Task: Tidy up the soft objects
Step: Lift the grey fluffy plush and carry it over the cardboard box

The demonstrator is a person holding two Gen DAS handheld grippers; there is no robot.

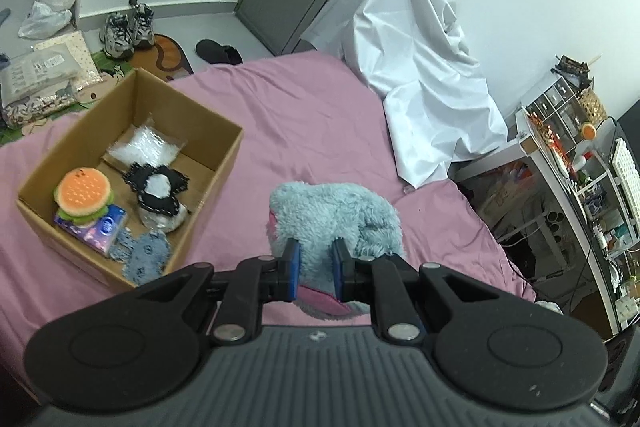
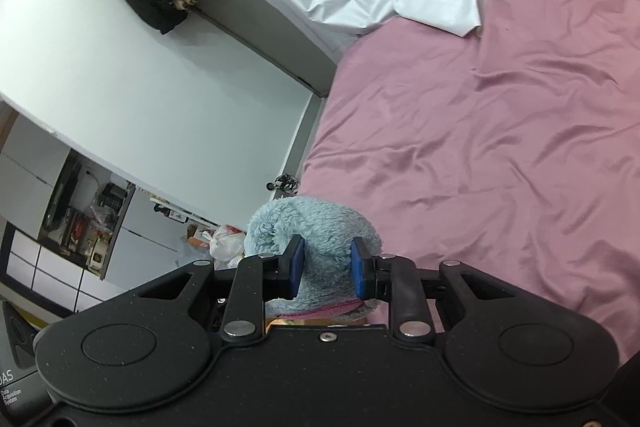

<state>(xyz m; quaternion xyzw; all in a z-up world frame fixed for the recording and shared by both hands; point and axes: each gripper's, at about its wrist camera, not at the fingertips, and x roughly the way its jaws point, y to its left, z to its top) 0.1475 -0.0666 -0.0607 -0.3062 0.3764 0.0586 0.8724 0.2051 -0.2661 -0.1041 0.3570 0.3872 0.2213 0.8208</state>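
A fluffy light-blue plush toy (image 1: pixel 332 215) with pink trim is held above the pink bed. My left gripper (image 1: pixel 316 267) is shut on one part of it. My right gripper (image 2: pixel 326 267) is shut on another part of the same plush toy (image 2: pixel 316 227). An open cardboard box (image 1: pixel 80 131) stands on the bed to the left of the left gripper. It holds a burger plush (image 1: pixel 83 195), a black-and-white soft piece (image 1: pixel 157 187), a purple tissue pack (image 1: pixel 98 231), a blue-grey cloth (image 1: pixel 146 255) and a clear bag (image 1: pixel 144 145).
The pink bed sheet (image 2: pixel 500 131) spreads to the right. A white draped sheet (image 1: pixel 424 67) covers something at the bed's far corner. Shoes (image 1: pixel 126 27) and bags lie on the floor beyond the box. Cluttered shelves (image 1: pixel 580 163) stand at the right.
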